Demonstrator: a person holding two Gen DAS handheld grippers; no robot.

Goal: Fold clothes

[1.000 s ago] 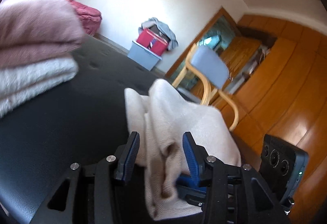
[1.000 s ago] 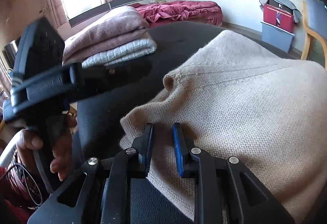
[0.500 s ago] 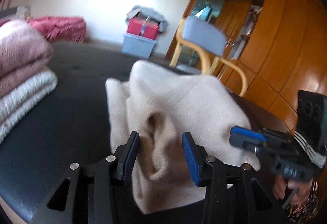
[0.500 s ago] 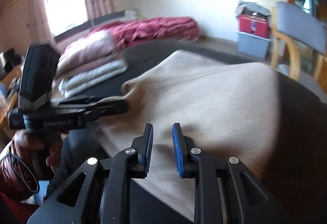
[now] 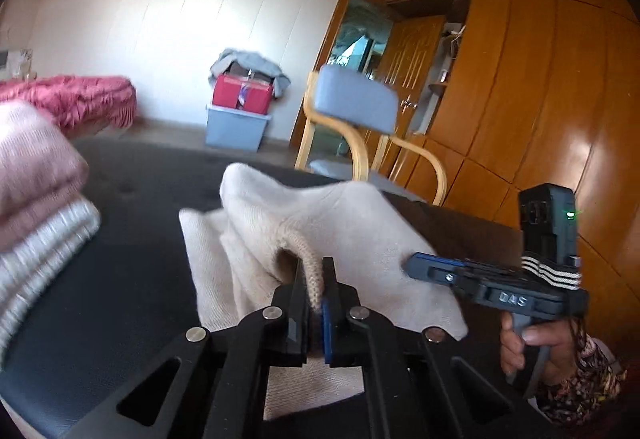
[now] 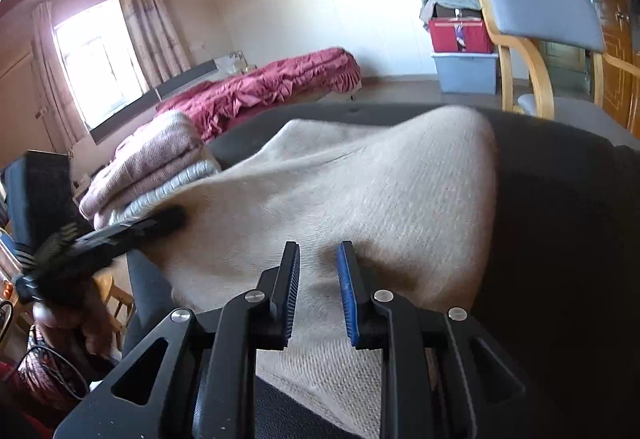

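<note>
1. Softly ribbed, the beige knit sweater [image 5: 332, 223] lies bunched on the black padded tabletop [image 5: 120, 279].
2. Left tongs [image 5: 314, 293] pinch its ribbed hem at 6 o'clock.
3. Right tongs [image 6: 318, 271] gape slightly, empty, over the fabric.

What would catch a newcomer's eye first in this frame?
First the beige sweater, heaped in the middle of the dark padded surface, with the left gripper shut on a ribbed fold of it. The right gripper sits open over the knit at the near edge. Off to one side, a folded stack of pink and white knits lies on the same surface.
</note>
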